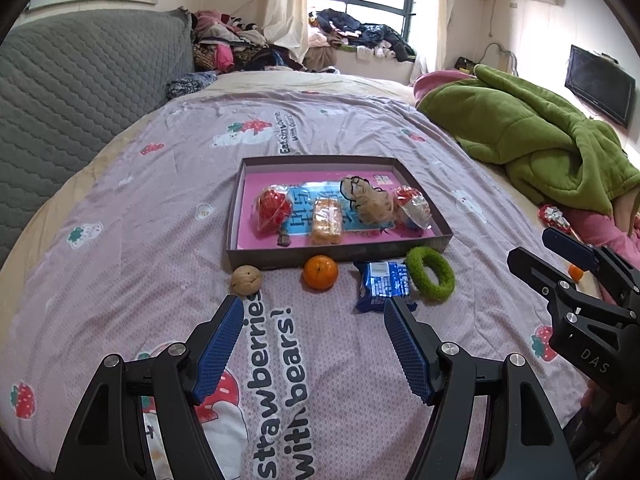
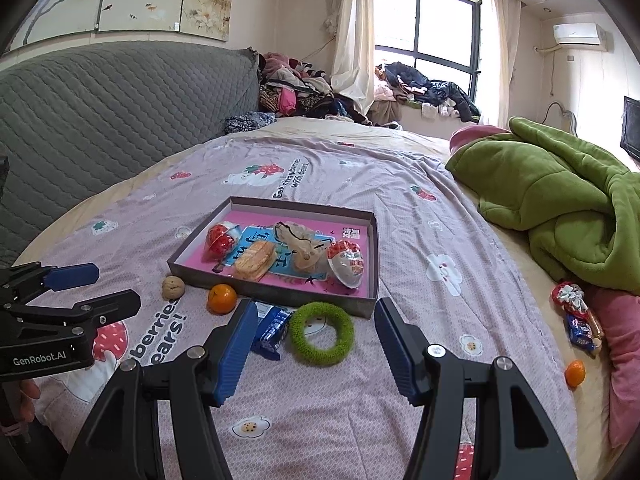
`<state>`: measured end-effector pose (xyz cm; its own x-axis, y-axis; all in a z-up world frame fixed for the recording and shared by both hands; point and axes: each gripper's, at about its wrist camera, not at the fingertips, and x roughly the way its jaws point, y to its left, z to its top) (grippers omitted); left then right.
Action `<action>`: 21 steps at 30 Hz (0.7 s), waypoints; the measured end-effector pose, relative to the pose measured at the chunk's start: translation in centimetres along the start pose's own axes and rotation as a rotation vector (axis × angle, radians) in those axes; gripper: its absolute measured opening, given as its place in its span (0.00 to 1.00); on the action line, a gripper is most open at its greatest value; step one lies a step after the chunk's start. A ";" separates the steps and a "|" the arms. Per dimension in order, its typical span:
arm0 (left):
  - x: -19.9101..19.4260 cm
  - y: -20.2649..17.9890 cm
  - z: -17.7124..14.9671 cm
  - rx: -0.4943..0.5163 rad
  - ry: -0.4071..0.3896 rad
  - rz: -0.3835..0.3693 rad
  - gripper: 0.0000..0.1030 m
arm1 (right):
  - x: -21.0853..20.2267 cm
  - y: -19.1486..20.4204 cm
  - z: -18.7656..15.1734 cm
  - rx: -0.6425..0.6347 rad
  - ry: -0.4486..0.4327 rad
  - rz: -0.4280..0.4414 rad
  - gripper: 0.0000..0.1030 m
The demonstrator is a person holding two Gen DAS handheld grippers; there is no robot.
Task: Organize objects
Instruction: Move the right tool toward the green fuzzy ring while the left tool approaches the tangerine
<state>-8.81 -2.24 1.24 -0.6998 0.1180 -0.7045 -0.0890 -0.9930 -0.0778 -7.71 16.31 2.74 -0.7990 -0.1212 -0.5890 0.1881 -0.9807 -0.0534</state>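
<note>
Left wrist view, left tool (image 1: 314, 312) spread empty over orange (image 1: 320, 272), right tool (image 2: 312, 316) spread above green ring (image 2: 322, 333)

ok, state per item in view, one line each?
left gripper: open, empty
right gripper: open, empty
box: open, holding snacks
walnut: outside the box
orange: outside the box
blue packet: outside the box
green ring: flat, outside the box
</note>
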 end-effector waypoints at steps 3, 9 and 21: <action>0.3 0.2 -0.3 -0.003 0.011 -0.001 0.72 | 0.1 0.1 -0.2 0.000 0.008 0.005 0.59; 0.4 0.6 -0.7 -0.012 0.024 -0.002 0.72 | 0.1 0.0 -0.7 0.008 0.017 0.013 0.59; 1.4 0.8 -1.5 -0.015 0.057 -0.014 0.72 | 0.6 -0.6 -1.7 0.028 0.047 0.000 0.59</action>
<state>-8.84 -2.89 -0.87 -0.6573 0.1314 -0.7421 -0.0871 -0.9913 -0.0984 -7.27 17.05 1.05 -0.7710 -0.1141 -0.6265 0.1713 -0.9847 -0.0315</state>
